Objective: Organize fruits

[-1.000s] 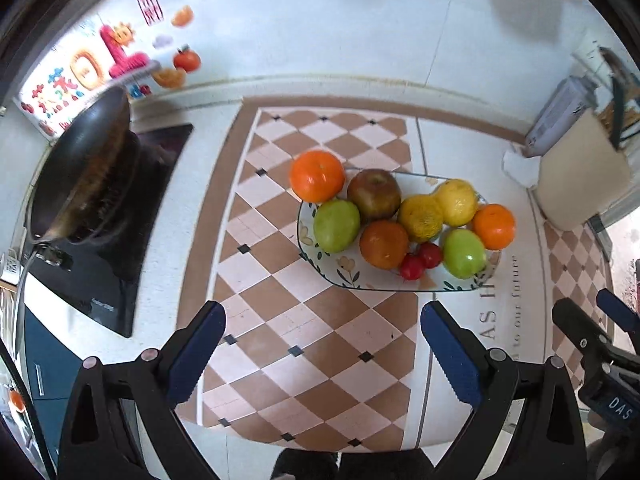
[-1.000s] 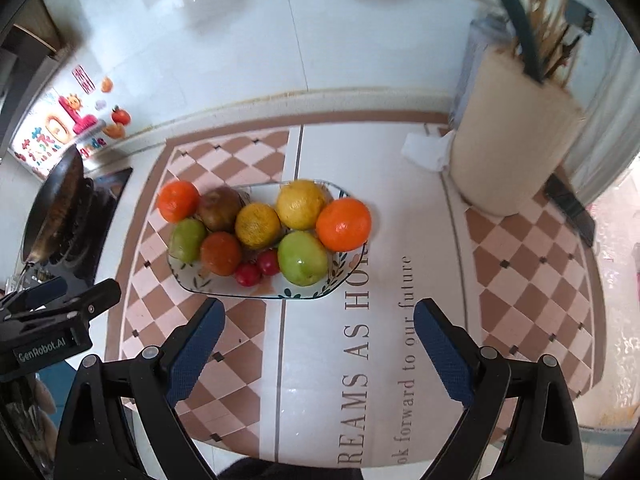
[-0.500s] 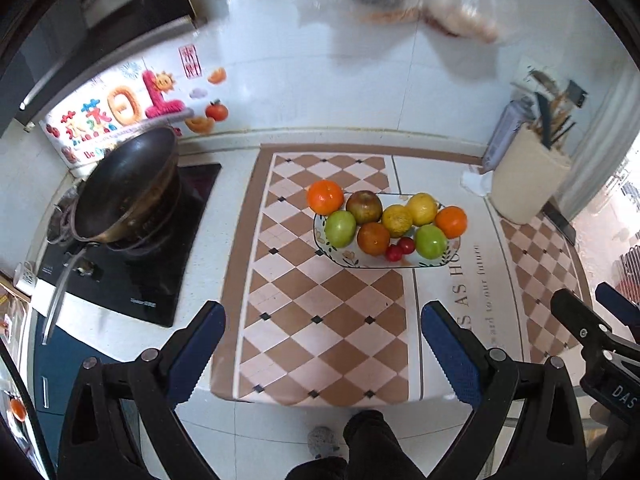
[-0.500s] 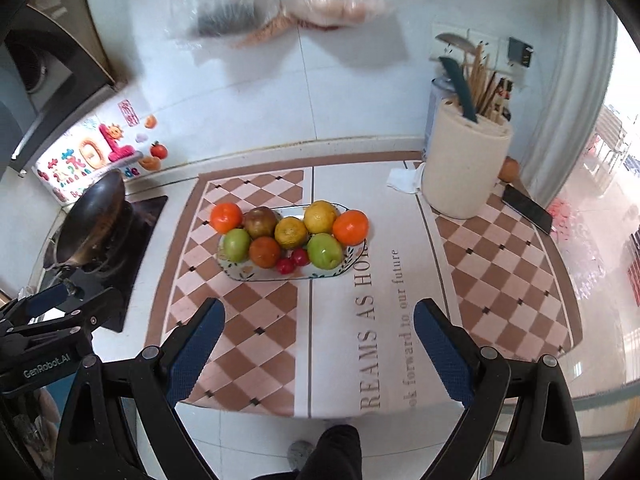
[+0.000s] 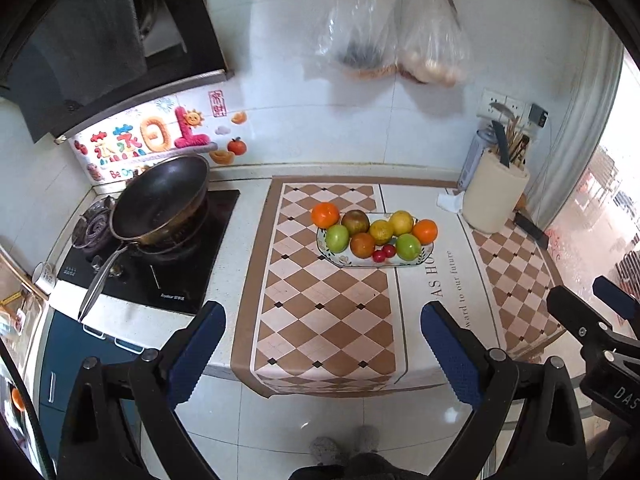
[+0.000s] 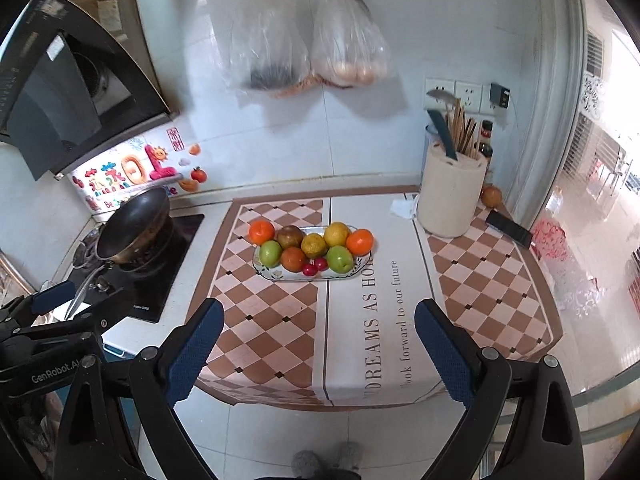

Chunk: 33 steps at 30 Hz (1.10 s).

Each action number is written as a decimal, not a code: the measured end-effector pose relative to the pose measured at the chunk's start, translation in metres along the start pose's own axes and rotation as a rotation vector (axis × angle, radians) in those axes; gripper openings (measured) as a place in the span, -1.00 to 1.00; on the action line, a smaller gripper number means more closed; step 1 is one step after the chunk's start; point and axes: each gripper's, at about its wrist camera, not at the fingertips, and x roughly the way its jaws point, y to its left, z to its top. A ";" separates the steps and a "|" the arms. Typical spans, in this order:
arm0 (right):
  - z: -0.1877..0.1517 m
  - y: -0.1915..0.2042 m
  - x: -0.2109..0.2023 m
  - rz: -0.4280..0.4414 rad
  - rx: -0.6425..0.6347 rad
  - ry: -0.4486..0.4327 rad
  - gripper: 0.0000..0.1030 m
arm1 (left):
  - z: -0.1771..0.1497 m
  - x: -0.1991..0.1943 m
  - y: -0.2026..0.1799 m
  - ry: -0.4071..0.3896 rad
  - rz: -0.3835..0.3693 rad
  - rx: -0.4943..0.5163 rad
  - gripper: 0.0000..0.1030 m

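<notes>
On the counter's brown-and-cream checkered mat (image 6: 280, 320) sat the oval floral-rimmed ceramic plate (image 6: 362, 267), heaped with round oranges, green apples, yellow citrus, a brownish fruit and two small red ones (image 6: 308, 246). The pile looked gathered there on purpose, so the sorting seemed finished or nearly so. Both tools hung well back beyond the counter's front edge, probably clear of the fruit to avoid knocking it. Left gripper (image 5: 322, 354) had its blue-padded fingers (image 5: 196, 354) spread wide, holding nothing; right gripper (image 6: 320, 350) likewise. The plate lay far ahead, between each pair's tips.
</notes>
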 end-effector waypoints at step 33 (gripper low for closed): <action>0.036 -0.029 0.059 -0.043 0.000 0.025 0.92 | 0.019 0.051 -0.013 0.033 0.045 -0.021 0.94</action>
